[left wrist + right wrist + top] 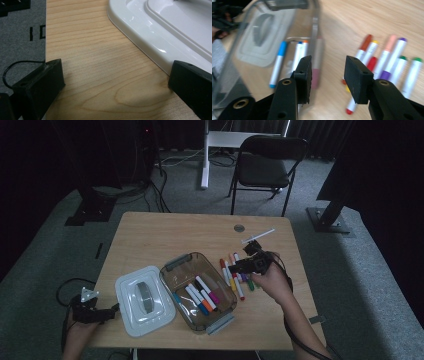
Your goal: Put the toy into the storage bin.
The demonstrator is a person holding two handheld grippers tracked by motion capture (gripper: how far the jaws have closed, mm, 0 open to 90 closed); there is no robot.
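Observation:
A clear plastic box [216, 271] sits mid-table with several markers [202, 296] lying in it. Its white lid [144, 300] lies flat to the left. More markers [240, 289] lie loose in a row right of the box. My right gripper [233, 268] hovers over that row, pointing at the box, open with nothing between its jaws. The right gripper view has the gripper [328, 60] above the box's right wall, a blue-capped marker [277, 65] inside the box and loose markers [392, 57] to the right. My left gripper [116, 309] rests at the table's left edge, open beside the lid [155, 32].
A thin white stick [258, 236] lies on the wooden table [200, 230] beyond the loose markers. A black chair [265, 165] stands behind the table. Grey carpet [22, 30] lies past the table's left edge, with a cable trailing on it.

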